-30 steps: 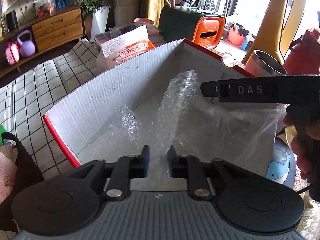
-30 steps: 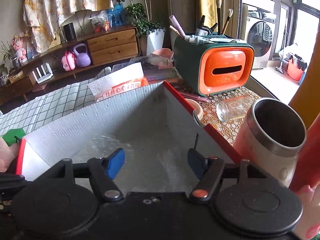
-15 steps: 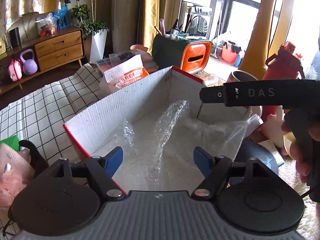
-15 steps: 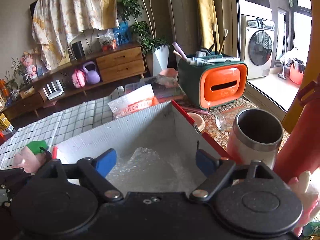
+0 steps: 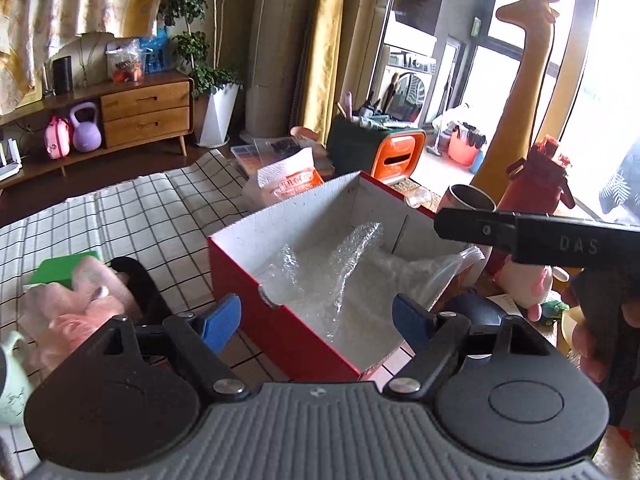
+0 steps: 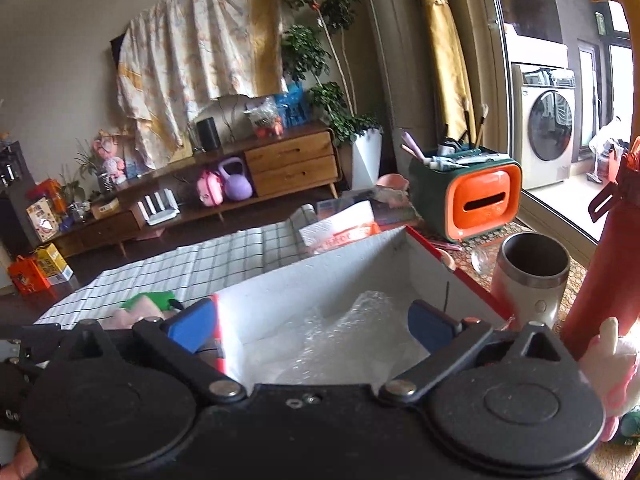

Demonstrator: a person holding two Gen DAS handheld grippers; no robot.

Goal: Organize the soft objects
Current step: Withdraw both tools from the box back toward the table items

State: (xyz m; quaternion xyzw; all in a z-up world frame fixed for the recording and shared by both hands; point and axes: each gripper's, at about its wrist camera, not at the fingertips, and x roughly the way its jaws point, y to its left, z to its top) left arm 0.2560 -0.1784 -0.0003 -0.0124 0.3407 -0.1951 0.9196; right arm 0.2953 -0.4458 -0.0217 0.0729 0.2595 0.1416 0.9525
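A red box with a white inside holds crumpled clear bubble wrap; it also shows in the right wrist view, with the wrap in it. My left gripper is open and empty, above the box's near corner. My right gripper is open and empty, above the box's near edge. A pink fluffy soft thing lies on the checked cloth left of the box. A pink and white plush toy sits right of the box.
A steel cup, a red bottle and an orange and green organiser stand right of and behind the box. A tissue pack lies behind it. A pale green teapot is at the far left.
My left gripper opened, let go of the bubble wrap and drew back and up from the box. My right gripper also rose away from the box, staying open.
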